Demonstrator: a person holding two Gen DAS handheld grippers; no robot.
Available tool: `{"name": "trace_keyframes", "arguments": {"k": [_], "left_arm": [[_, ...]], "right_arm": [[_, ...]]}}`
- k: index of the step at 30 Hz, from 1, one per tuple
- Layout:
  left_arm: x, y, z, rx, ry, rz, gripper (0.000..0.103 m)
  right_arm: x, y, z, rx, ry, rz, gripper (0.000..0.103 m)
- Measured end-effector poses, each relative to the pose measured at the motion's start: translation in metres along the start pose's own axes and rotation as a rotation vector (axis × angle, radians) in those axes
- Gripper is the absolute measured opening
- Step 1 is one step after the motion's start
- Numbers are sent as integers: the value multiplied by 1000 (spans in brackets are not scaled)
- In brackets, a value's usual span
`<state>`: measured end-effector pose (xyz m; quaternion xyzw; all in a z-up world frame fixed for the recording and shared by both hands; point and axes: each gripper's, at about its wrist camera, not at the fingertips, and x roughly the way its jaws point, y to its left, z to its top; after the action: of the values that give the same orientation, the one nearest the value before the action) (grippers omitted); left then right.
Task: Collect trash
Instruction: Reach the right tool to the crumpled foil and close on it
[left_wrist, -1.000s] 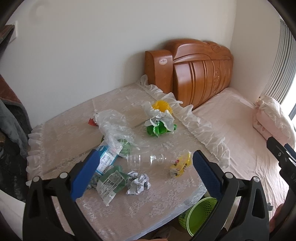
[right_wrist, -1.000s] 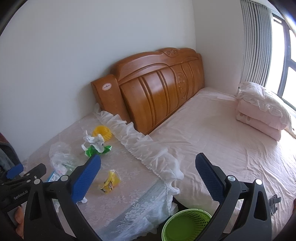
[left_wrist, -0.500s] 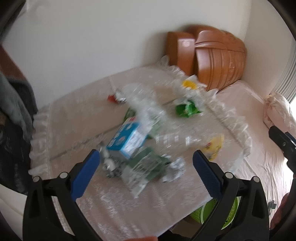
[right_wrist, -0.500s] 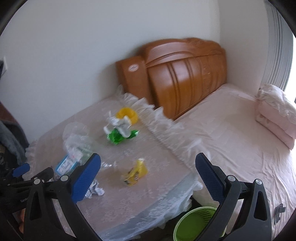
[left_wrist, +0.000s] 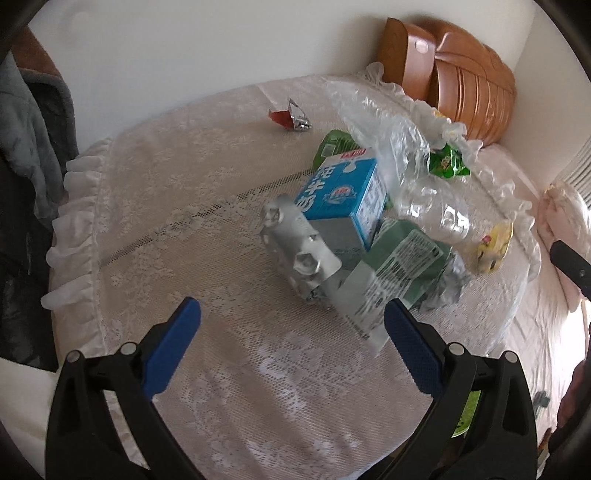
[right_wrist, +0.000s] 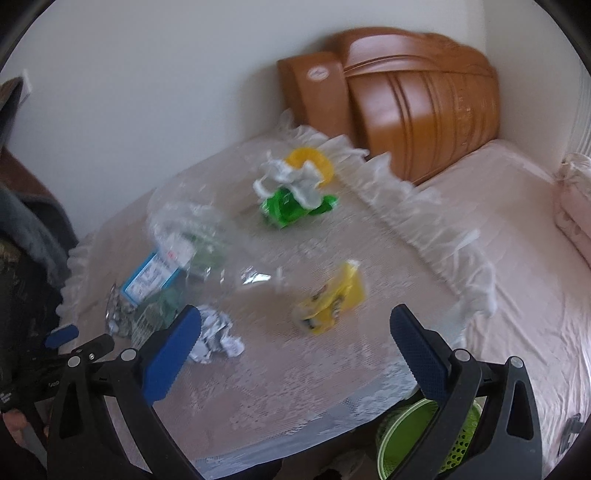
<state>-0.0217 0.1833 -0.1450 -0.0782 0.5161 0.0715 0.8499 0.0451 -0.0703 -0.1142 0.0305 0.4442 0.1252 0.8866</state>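
Trash lies on a lace-covered table. In the left wrist view a crushed silver carton sits just ahead of my open left gripper, with a blue milk carton, a green wrapper, a clear plastic bottle, a clear bag and a red wrapper beyond. My right gripper is open and empty above the table's front, near a yellow packet and crumpled paper. A green basket stands below the table edge.
A green and white wrapper pile and a yellow ring lie at the table's back. A bed with a wooden headboard is on the right. Dark clothes hang on the left.
Both grippers have moved left and closer to the table. The trash pile now sits nearer and larger ahead of the left gripper. Both stay open.
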Motion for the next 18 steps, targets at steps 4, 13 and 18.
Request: {"name": "trace_keyframes", "arguments": {"k": [4, 13, 18], "left_arm": [[1, 1, 3, 12, 4, -16, 96], [-2, 7, 11, 77, -7, -50, 96], [0, 12, 15, 90, -1, -77, 96]], "right_arm": [[12, 13, -7, -43, 31, 50, 101], [81, 52, -23, -58, 180, 141, 88], [90, 62, -24, -10, 212, 251, 57]]}}
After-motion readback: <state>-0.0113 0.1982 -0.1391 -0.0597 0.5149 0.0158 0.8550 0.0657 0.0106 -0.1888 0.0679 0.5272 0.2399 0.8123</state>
